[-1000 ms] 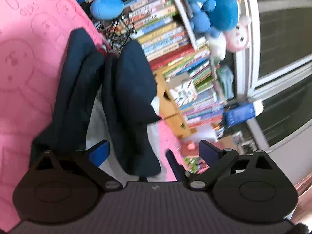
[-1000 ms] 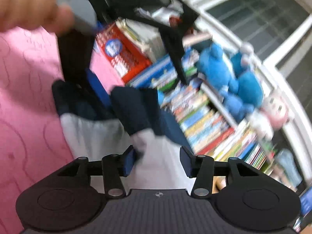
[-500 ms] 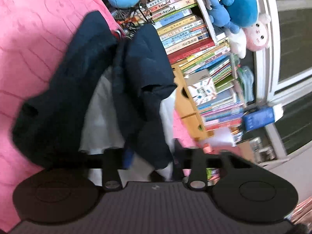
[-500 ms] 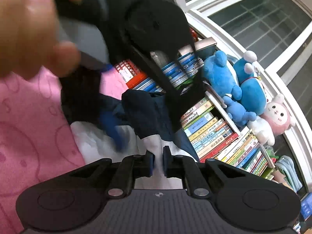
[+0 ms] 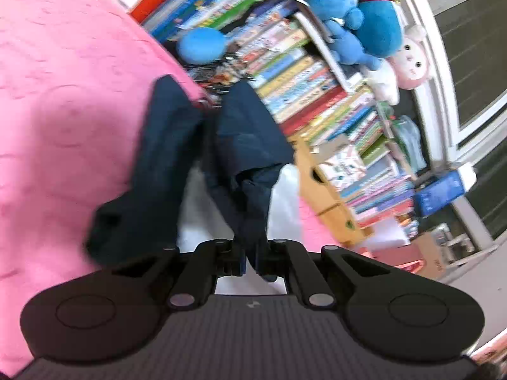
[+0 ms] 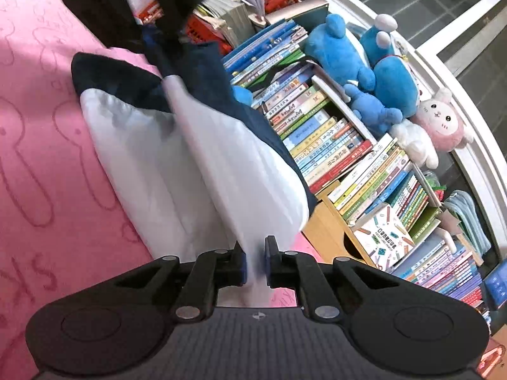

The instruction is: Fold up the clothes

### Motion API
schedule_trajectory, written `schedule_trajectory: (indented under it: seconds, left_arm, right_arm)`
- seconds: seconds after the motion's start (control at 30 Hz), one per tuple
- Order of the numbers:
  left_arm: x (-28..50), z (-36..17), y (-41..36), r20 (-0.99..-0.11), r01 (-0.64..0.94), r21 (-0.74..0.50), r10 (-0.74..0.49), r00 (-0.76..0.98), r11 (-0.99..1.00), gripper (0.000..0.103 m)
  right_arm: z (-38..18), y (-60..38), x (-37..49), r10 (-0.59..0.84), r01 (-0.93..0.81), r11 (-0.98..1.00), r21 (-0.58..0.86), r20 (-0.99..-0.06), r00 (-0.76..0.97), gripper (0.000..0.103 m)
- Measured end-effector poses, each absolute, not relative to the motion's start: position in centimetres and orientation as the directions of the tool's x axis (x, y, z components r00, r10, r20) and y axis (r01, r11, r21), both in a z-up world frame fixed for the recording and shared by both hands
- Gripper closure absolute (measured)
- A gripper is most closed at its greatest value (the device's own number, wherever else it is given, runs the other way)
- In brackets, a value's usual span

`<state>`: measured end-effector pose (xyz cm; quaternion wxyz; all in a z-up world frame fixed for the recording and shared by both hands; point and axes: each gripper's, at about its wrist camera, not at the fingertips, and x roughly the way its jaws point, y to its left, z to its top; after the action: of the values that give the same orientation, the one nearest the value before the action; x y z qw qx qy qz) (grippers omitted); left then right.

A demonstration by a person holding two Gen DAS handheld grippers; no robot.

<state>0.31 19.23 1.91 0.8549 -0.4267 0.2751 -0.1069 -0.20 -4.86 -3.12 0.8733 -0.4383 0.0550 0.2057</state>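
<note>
The left gripper [image 5: 252, 261] was found clamped on a dark navy fold of the navy-and-white garment [image 5: 247, 145], its jaws having just closed with the cloth pinched between them. The right gripper [image 6: 255, 264] was likewise closed on the white portion of the same garment [image 6: 196, 171], the fabric rising from between its blue pads [image 6: 242, 267] in a taut pleated sheet. From each tool the garment ran forward and away, its far part resting on the pink bedspread [image 5: 63, 126] to the left of both grippers; a crowded bookshelf [image 6: 348, 158] with blue plush toys [image 6: 364, 60] stood ahead and to the right. In the right wrist view the left tool appeared as a dark blurred mass at the far upper left, holding the garment's far end. Both views were motion-blurred. Risks, as judged: both pinches looked shallow and near the cloth's edge, so a sharp pull could slip the fabric out of one pair of pads and collapse the fold. The navy part hung bunched and twisted ahead of the left gripper, so a crooked crease was likely if it were laid down unsmoothed. The garment lay close to the bed's edge beside the shelf; a loose end could drop over that side or snag on the shelf clutter.
</note>
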Motion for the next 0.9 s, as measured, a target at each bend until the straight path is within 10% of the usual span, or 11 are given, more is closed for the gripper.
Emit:
schedule_trajectory:
  seconds: [0.3,0.47,0.63,0.9]
  left_arm:
    - [-6.1,2.6,21.9,-0.414,-0.164,-0.687,-0.196,0.889,0.708,0.100]
    - [-7.4,6.5,14.1,-0.400,-0.027,-0.116,-0.022,0.916,0.993,0.079]
    - [-6.2,4.1,4.6,-0.385,0.238,0.568,-0.002,0.923,0.788,0.062]
    - [-1.9,-0.7,-0.6,-0.387,0.347,0.815,-0.010,0.922,0.464,0.055]
  right_arm:
    - [-4.1,-4.1,-1.0,0.293,-0.377,0.468,-0.799,-0.262,0.920,0.083]
    - [-3.6,-4.4,-0.8,0.305,-0.391,0.496,-0.775,-0.266,0.914,0.083]
    - [-2.5,-5.2,-0.6,0.341,-0.435,0.542,-0.719,-0.285,0.896,0.083]
    - [-1.5,-6.0,-0.1,0.383,-0.484,0.584,-0.652,-0.305,0.872,0.083]
